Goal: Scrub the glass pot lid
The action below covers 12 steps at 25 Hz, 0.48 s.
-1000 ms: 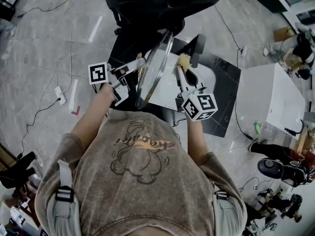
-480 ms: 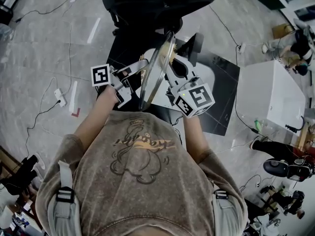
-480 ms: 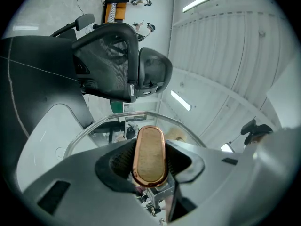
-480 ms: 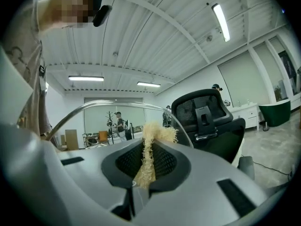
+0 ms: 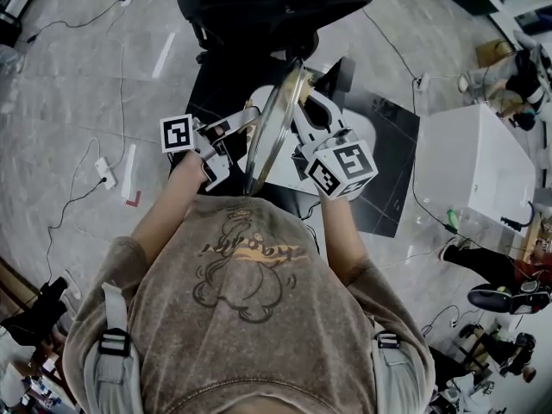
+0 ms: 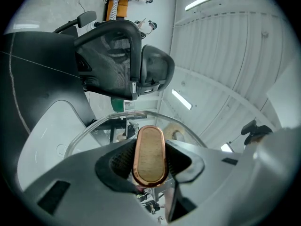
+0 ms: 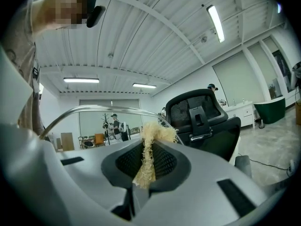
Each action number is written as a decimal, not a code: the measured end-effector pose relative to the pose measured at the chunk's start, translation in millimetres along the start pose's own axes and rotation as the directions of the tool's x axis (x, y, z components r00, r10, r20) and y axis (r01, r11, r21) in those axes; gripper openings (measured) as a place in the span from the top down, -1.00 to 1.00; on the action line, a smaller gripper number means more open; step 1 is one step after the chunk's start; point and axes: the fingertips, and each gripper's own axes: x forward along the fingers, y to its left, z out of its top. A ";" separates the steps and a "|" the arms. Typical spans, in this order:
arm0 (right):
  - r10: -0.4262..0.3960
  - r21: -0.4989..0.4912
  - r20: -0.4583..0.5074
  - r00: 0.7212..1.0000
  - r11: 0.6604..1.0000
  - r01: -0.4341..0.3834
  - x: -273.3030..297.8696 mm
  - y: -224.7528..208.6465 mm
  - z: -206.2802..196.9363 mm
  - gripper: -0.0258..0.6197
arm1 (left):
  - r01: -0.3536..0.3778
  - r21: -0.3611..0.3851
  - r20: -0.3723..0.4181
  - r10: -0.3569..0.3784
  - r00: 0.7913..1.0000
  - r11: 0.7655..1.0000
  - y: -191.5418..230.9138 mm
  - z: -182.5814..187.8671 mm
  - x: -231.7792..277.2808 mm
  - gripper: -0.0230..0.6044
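I hold the glass pot lid (image 5: 274, 128) up on its edge between the two grippers. My left gripper (image 5: 244, 121) is shut on the lid's knob (image 6: 149, 155), an oval wooden piece with a copper rim. The lid's metal rim (image 6: 117, 119) arcs beyond the jaws. My right gripper (image 5: 304, 112) is shut on a straw-coloured fibre scrubber (image 7: 148, 149) and sits close against the lid's other face. The scrubber (image 6: 178, 133) shows through the glass. The lid's rim (image 7: 94, 109) curves just past the scrubber's tuft.
A black office chair (image 5: 276, 15) stands right beyond the lid. Below the grippers lie a white board (image 5: 366, 136) and a black mat (image 5: 392, 179). A white table (image 5: 479, 171) is at the right, with people past it. Cables (image 5: 82, 184) run over the floor at left.
My right gripper has moved left and up with the scrubber, from clear of the lid to close against its face. The left gripper and the lid have hardly moved.
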 end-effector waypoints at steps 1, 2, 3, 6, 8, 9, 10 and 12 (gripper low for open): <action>-0.005 0.004 0.000 1.000 1.000 0.005 1.4 -3.4 -1.0 0.80 | 0.001 -0.004 -0.003 -0.001 1.000 1.000 0.4 -0.9 0.4 0.36; -0.010 0.008 -0.001 1.000 1.000 0.010 2.7 -6.6 -2.6 0.80 | 0.002 -0.008 -0.006 -0.002 1.000 1.000 0.6 -2.1 0.7 0.36; -0.015 0.011 -0.004 1.000 1.000 0.015 4.1 -9.9 -4.9 0.80 | 0.004 -0.012 -0.010 -0.004 1.000 1.000 0.6 -3.3 1.0 0.36; -0.039 0.019 -0.025 0.999 0.999 0.039 9.4 -21.5 -15.9 0.80 | 0.015 -0.022 -0.019 -0.015 1.000 1.000 -0.9 -7.7 2.0 0.36; -0.054 0.022 -0.044 0.998 0.998 0.055 13.7 -29.0 -24.6 0.80 | 0.025 -0.029 -0.022 -0.025 0.999 0.999 -2.9 -10.3 2.4 0.36; -0.059 0.022 -0.054 0.997 0.998 0.061 16.2 -32.3 -29.0 0.80 | 0.030 -0.033 -0.022 -0.031 0.999 0.999 -3.9 -11.1 2.6 0.36; -0.063 0.023 -0.066 0.996 0.998 0.065 18.8 -35.4 -33.7 0.80 | 0.036 -0.039 -0.021 -0.037 0.999 0.999 -4.9 -11.6 2.8 0.36; -0.070 0.024 -0.092 0.993 0.997 0.073 23.7 -41.1 -44.8 0.80 | 0.049 -0.047 -0.018 -0.050 0.999 0.998 -6.9 -12.1 3.0 0.36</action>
